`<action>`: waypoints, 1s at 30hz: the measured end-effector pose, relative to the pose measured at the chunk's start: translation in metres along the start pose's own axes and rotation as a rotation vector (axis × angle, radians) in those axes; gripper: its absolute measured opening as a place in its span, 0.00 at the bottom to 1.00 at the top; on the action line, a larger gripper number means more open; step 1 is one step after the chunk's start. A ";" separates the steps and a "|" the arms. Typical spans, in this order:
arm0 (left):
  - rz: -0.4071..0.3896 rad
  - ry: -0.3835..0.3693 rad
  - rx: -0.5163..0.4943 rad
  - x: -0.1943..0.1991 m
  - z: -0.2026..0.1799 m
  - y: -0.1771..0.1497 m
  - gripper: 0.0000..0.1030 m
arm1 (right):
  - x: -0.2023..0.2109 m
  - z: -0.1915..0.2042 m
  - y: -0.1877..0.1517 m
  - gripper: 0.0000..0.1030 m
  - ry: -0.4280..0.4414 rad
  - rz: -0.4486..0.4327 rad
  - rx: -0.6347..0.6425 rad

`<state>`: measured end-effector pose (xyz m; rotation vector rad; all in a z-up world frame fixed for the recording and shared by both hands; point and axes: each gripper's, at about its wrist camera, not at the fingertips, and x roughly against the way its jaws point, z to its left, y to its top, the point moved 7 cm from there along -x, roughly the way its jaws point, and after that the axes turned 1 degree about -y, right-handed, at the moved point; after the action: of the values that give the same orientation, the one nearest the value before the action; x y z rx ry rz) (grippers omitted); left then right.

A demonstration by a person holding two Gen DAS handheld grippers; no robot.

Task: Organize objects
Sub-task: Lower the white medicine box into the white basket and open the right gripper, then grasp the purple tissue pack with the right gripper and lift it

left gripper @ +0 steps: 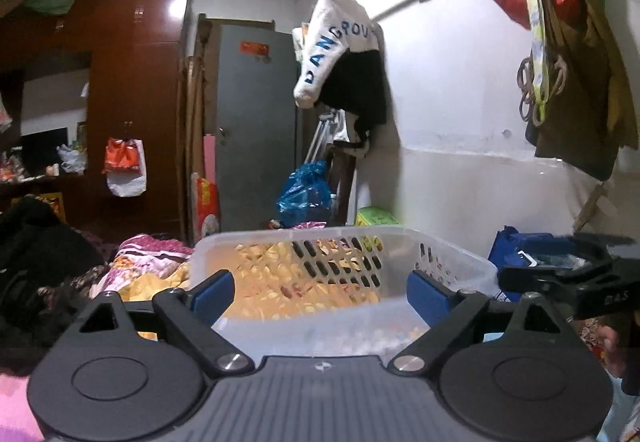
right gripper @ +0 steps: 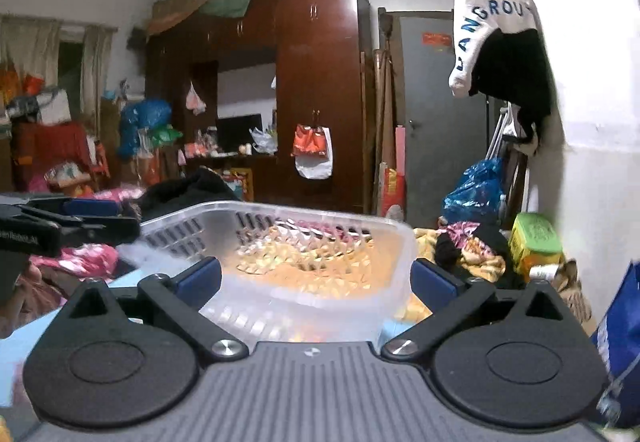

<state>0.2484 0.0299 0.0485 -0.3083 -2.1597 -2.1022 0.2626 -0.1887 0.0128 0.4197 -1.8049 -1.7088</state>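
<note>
While both jaws stand apart, the left hand-held gripper [left gripper: 320,296] and right hand-held gripper [right gripper: 316,282] flank the translucent basket [left gripper: 344,242].

clear basket [left gripper: 400,238] on patterned bedding [left gripper: 152,266]

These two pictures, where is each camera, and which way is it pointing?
Left wrist: sits on the left gripper, facing forward over the clear basket toward the grey door; both its blue fingers show, open, and the right gripper enters at right.
Right wrist: sits on the right gripper, facing the basket and wardrobe; its open fingers show, the left gripper at left.
Shared: basket, door, white garment.
</note>
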 end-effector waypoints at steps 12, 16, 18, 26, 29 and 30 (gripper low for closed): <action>-0.034 -0.140 -0.046 0.081 -0.042 -0.084 0.92 | 0.073 0.019 -0.070 1.00 0.136 -0.054 -0.079; -0.016 -0.183 -0.095 0.074 -0.059 -0.098 0.92 | 0.061 0.031 -0.066 0.99 0.126 -0.056 0.001; 0.001 -0.190 -0.116 0.068 -0.067 -0.103 0.90 | 0.055 0.034 -0.067 0.91 0.137 -0.041 0.013; 0.056 -0.231 -0.123 0.049 -0.076 -0.118 0.83 | 0.034 0.042 -0.080 0.67 0.171 0.012 0.068; 0.065 -0.238 -0.115 0.044 -0.078 -0.120 0.79 | 0.032 0.043 -0.090 0.60 0.181 0.032 0.080; 0.066 -0.239 -0.117 0.043 -0.078 -0.120 0.76 | 0.032 0.042 -0.093 0.58 0.180 0.042 0.080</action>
<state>0.1753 -0.0478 -0.0568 -0.6648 -2.1159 -2.2608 0.1957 -0.1862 -0.0702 0.5474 -1.7425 -1.5238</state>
